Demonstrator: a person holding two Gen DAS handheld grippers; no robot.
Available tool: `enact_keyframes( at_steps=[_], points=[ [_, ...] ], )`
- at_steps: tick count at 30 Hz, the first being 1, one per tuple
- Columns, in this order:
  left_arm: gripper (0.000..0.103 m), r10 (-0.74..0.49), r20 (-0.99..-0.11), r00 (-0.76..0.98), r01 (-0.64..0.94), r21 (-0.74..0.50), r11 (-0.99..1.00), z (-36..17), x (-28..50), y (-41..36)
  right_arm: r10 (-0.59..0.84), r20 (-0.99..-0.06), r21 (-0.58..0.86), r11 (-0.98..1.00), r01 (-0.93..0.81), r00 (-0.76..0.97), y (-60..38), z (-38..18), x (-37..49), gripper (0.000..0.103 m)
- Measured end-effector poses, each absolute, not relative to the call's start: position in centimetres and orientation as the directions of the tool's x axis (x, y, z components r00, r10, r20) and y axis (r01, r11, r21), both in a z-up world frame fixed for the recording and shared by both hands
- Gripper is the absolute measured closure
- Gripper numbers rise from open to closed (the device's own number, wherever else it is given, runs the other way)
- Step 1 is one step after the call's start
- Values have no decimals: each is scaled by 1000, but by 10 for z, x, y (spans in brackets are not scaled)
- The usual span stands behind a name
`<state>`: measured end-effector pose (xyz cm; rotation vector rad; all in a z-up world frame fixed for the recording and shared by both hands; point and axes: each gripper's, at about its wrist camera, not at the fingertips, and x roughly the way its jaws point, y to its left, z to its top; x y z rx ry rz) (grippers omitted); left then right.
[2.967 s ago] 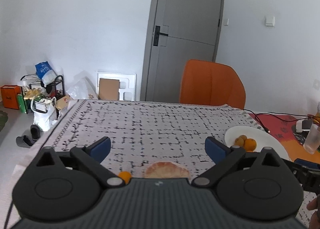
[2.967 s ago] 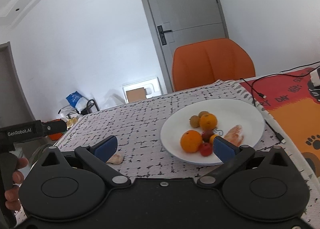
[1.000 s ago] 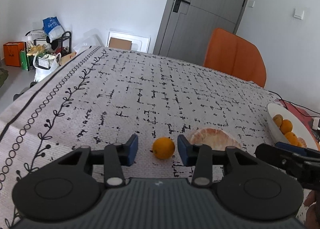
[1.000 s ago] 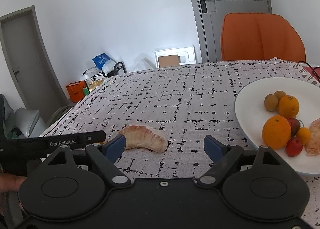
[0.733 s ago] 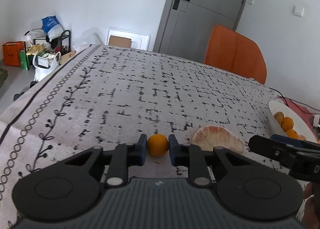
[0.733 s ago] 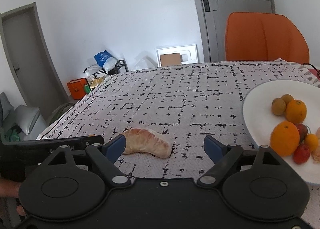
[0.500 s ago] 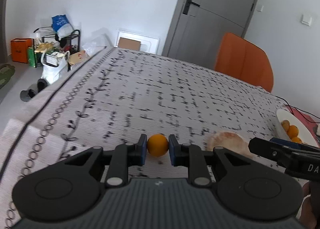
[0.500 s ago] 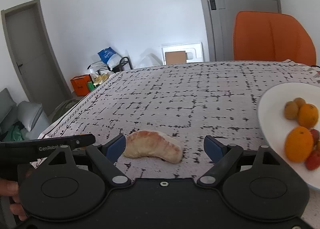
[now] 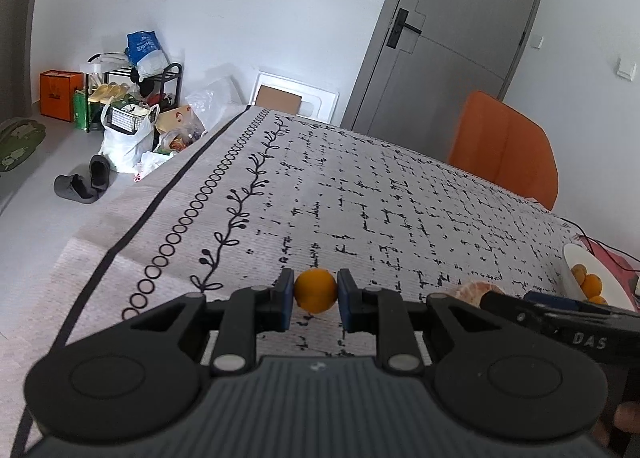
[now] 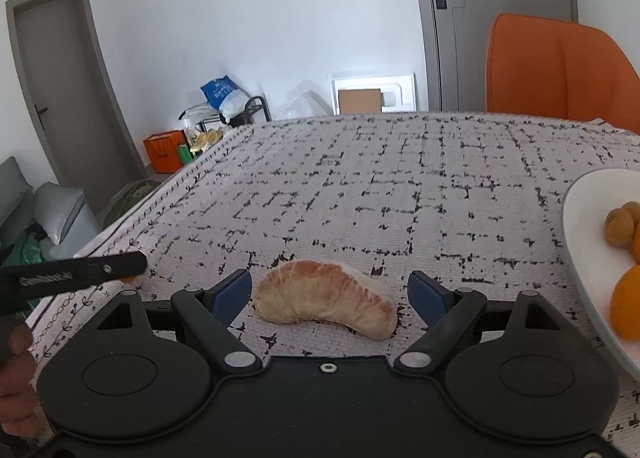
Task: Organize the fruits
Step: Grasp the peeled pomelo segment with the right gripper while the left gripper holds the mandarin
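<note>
My left gripper [image 9: 315,298] is shut on a small orange [image 9: 315,290] and holds it just above the patterned tablecloth. My right gripper [image 10: 330,292] is open, its blue pads on either side of a peeled pomelo segment [image 10: 326,298] that lies on the cloth. The segment also shows in the left wrist view [image 9: 472,292], partly hidden behind the right gripper. A white plate [image 10: 580,226] with oranges and small brown fruits sits at the right edge; it also shows in the left wrist view [image 9: 570,266].
An orange chair [image 10: 560,70] stands behind the table's far side. The table's left edge [image 9: 132,226] drops to a floor with bags, a rack and slippers. The left gripper's body [image 10: 72,276] reaches in at the left of the right wrist view.
My left gripper closed on the small orange and lifted it slightly, swinging left. My right gripper moved left from the plate and now straddles the pomelo segment, still open.
</note>
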<state>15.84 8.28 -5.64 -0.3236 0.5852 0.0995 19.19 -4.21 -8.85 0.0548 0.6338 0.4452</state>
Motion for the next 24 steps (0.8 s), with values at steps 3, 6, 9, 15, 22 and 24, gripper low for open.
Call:
enact_keyframes(
  at_steps=[3,6,9,15,22,24],
  points=[
    [82,-2,-553,833,-179,-275,945,-56,156,84,424,-578,193,901,-388,697,-42,-93,192,26],
    [82,-6,-551,834,-175,-276,945,-55,153,82,417,-586,189,904,-382,695,-42,-94,187,32],
    [82,-11,-544,839,-166,-274,947,-54,150,80,414,-583,189,906,-379,699,-43,-94,180,40],
    [82,-16,-540,841,-153,-266,952,-53,143,74,448,-583,215,890,-403,678,-43,-92,169,53],
    [82,-15,-541,841,-153,-264,952,-55,138,73,548,-572,309,833,-458,610,-42,-88,159,56],
    [82,-14,-541,841,-154,-264,952,-55,138,74,520,-579,268,849,-456,628,-39,-87,157,55]
  ],
)
